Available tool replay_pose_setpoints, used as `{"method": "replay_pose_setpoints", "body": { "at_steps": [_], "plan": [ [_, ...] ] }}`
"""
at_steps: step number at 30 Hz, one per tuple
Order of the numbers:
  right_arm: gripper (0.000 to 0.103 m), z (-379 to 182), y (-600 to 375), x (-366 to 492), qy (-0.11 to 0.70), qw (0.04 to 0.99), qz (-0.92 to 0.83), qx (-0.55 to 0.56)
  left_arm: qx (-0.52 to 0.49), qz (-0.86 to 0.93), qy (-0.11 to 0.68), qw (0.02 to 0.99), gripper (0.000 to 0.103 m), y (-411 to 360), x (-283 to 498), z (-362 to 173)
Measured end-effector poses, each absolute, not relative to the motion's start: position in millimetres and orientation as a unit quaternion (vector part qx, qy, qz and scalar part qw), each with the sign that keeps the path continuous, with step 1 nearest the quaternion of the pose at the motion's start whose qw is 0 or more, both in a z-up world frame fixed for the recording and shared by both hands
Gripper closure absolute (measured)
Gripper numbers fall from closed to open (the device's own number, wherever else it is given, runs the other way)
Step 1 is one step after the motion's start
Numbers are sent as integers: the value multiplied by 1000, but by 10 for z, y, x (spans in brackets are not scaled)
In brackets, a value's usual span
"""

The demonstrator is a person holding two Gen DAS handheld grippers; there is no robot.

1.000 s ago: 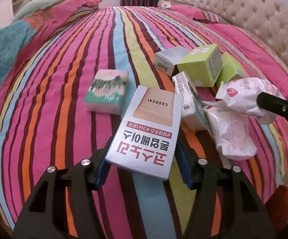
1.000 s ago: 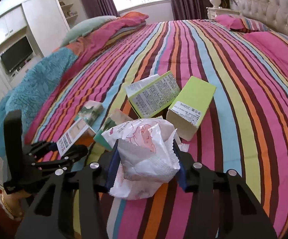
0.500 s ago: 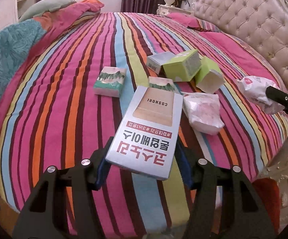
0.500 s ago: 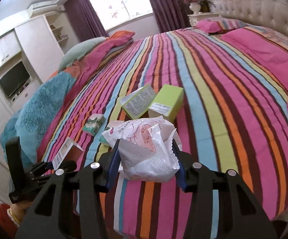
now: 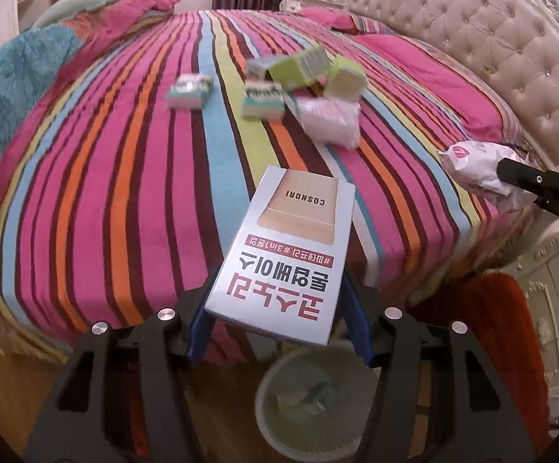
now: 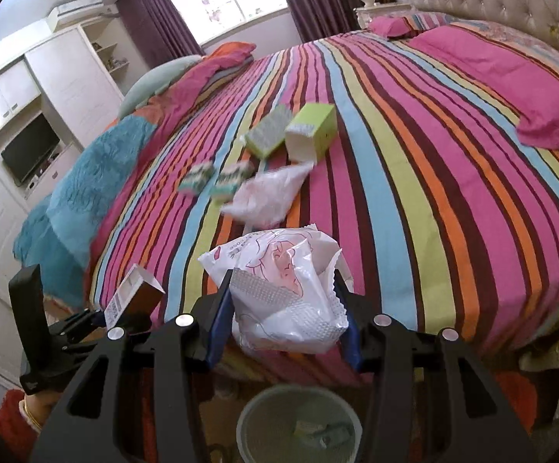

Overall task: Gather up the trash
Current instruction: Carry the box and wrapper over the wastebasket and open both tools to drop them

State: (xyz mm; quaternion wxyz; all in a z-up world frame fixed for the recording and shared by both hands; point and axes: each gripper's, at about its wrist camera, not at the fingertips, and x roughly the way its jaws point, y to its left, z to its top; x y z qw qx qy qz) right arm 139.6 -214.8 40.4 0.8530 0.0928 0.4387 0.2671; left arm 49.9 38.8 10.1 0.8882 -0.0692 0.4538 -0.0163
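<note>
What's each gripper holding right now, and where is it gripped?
Left gripper: white box, by its long sides near the end. Right gripper: crumpled white wrapper, across its middle.

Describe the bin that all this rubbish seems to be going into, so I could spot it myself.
Start at the striped bed and drop past its near edge to the floor. There, straight below the wrapper that the right gripper holds, stands a pale round wastebasket. It is the only open container in sight, with scraps already inside.
</note>
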Motion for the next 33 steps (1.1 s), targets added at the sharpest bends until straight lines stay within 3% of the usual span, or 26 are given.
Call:
{"method": "replay_pose_setpoints", "body": {
  "at_steps": [12, 33],
  "plan": [
    [58, -164, -1980, 708, 518, 815, 255, 52, -67, -55, 534, 841, 46, -34, 14, -408],
    [58, -1443, -1721, 817, 717, 667, 200, 36, -95, -51, 710, 696, 46, -59, 173, -1484]
  ]
}}
